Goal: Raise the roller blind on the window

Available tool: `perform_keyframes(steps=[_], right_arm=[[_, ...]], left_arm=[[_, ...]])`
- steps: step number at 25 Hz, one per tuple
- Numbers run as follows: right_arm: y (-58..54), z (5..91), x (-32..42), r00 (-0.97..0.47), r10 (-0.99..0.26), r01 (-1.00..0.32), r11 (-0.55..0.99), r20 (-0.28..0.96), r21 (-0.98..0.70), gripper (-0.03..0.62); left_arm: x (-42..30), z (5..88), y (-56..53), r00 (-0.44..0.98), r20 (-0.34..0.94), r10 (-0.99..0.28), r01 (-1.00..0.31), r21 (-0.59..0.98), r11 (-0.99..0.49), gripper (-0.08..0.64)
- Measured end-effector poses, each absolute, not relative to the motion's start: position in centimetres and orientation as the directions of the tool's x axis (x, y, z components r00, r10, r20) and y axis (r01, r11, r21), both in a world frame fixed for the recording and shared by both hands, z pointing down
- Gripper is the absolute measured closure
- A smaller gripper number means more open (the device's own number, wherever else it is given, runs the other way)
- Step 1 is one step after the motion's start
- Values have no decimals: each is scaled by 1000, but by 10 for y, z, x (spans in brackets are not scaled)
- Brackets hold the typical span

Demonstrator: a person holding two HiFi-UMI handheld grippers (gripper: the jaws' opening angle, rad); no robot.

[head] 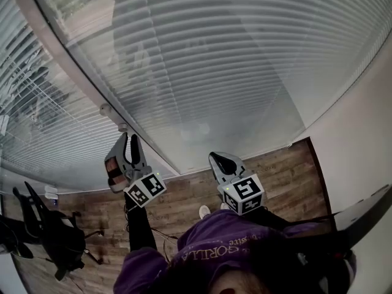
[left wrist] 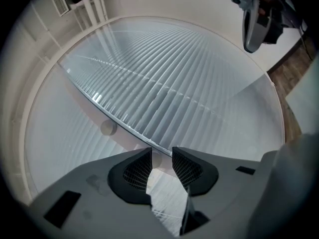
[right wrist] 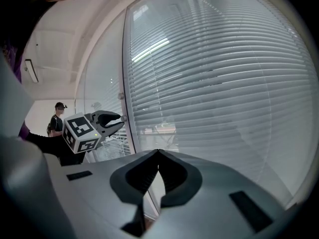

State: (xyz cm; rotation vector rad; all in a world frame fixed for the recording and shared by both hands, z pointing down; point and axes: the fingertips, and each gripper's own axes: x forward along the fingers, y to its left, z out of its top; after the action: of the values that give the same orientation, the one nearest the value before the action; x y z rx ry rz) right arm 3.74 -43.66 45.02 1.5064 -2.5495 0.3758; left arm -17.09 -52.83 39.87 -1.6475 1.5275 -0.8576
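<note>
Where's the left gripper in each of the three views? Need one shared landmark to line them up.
Head view: left gripper sits lower left of centre, fingers pointing up.
Left gripper view: its own fingers fill the bottom centre, standing apart.
Right gripper view: middle left, fingers pointing right.
Shared landmark: the pale window frame bar, which runs close past that gripper's fingertips in all three views.

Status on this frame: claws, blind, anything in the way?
Left claw open, tips at small knob on window frame. Right claw shut, empty. Blind down. Nothing blocking.
</note>
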Motion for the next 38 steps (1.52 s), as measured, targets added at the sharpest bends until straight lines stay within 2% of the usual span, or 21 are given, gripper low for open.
perform_keyframes(steps=[7,11,13,14,16,18,25,38], right_arm=[[-440,446,45,-462,-852,-887,441,246,-137,594],[-447,439,55,-437,-870,-899,416,226,-137,594],[-448,435,56,-437,-873,-899,415,215,-141,594],[-449,434,56,-438,-874,-898,416,209,-142,594],[-449,430,58,-437,-877,-898,416,199,-143,594],[-450,428,60,-432,-881,-900,410,192,-144,594],[-449,425,70,-402,-899,-913,378,174,-156,594],[-448,420,77,-399,-907,-914,380,138,-142,594]], left_arm=[[-146,408,-500,97,17,-995,-787,-610,-88,437],[-126,413,-487,138,-2,-990,-950,-284,-131,437],[-118,419,-482,148,-6,-989,-983,-108,-147,437],[-113,424,-479,162,1,-987,-987,-25,-162,463],[-99,433,-474,218,21,-976,-969,122,-214,558],[-80,440,-468,280,42,-959,-942,206,-266,558],[-37,476,-447,371,154,-916,-895,321,-309,558],[-26,474,-444,394,173,-903,-907,233,-352,558]])
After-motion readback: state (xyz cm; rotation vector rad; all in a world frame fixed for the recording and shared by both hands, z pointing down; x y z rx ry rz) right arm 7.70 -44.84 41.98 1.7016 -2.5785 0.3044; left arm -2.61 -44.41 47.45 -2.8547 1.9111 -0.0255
